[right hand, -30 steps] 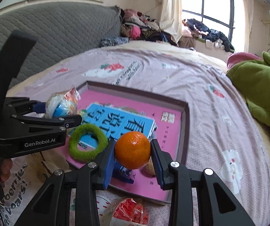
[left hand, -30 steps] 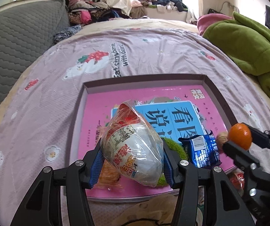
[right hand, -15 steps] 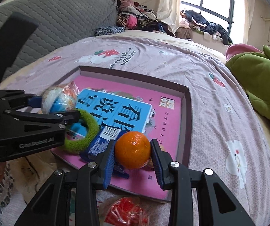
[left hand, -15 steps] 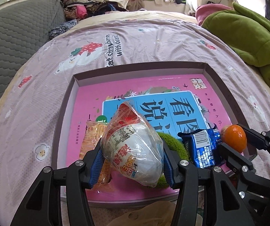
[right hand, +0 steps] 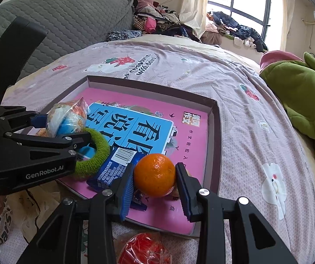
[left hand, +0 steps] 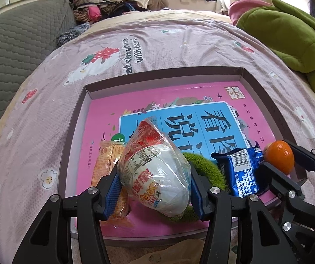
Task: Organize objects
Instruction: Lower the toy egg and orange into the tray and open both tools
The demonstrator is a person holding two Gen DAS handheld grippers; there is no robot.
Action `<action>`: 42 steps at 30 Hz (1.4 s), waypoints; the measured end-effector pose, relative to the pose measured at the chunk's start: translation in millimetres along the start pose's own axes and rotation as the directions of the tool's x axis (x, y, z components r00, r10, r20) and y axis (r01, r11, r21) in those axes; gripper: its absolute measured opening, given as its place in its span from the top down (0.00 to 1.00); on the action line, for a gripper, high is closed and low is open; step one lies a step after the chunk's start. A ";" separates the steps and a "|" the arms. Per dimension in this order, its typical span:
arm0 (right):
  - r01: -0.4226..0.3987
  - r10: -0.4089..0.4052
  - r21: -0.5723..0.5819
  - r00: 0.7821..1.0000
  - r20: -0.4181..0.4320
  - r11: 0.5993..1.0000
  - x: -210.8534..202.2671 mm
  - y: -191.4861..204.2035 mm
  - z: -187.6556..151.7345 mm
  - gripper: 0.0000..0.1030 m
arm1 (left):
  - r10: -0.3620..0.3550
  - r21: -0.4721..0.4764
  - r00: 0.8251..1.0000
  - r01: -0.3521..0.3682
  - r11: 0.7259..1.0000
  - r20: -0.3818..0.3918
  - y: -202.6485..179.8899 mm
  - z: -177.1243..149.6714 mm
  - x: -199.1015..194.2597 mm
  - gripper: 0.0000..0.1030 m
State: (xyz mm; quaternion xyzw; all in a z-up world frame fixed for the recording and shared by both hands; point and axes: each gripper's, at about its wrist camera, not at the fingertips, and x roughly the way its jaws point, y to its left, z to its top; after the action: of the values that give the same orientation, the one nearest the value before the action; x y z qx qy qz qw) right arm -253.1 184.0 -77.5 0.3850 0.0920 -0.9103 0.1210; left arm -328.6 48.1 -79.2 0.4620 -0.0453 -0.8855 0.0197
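My left gripper (left hand: 154, 189) is shut on a plastic-wrapped instant noodle cup (left hand: 155, 171), held low over the near left part of the shallow box (left hand: 78, 110) with its pink and blue book cover. My right gripper (right hand: 154, 181) is shut on an orange (right hand: 155, 175), low over the box's near right corner. Inside the box lie a green knitted ring (right hand: 96, 151), a blue snack packet (right hand: 115, 167) and an orange snack packet (left hand: 107, 156). The left gripper and cup also show in the right wrist view (right hand: 67, 121).
The box sits on a pink printed bedsheet (left hand: 179, 44). A green plush blanket (left hand: 289, 35) lies at the right, a grey headboard (right hand: 69, 22) at the left. A red-wrapped packet (right hand: 144, 250) lies in front of the box. Clothes are piled near the window.
Both grippers have moved forward and down over the box, carrying the noodle cup and the orange. Both grips are unchanged.
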 end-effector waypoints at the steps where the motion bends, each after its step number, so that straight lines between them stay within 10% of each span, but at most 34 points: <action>1: 0.000 0.000 0.000 1.000 -0.001 1.000 -0.1 0.4 -0.1 0.64 | 0.003 0.002 1.000 -0.003 1.000 0.001 -0.5 0.1 0.1 0.46; 42: -0.004 0.003 0.057 1.000 0.014 0.998 -5.1 -9.7 3.1 0.55 | 0.006 -0.072 1.000 -0.006 0.997 0.006 19.4 5.4 -7.4 0.42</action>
State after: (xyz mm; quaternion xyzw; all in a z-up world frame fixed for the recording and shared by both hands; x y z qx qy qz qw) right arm -254.5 193.2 -71.0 0.3824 0.0645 -0.9149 0.1123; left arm -329.0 29.7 -68.2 0.4580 -0.0147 -0.8880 0.0389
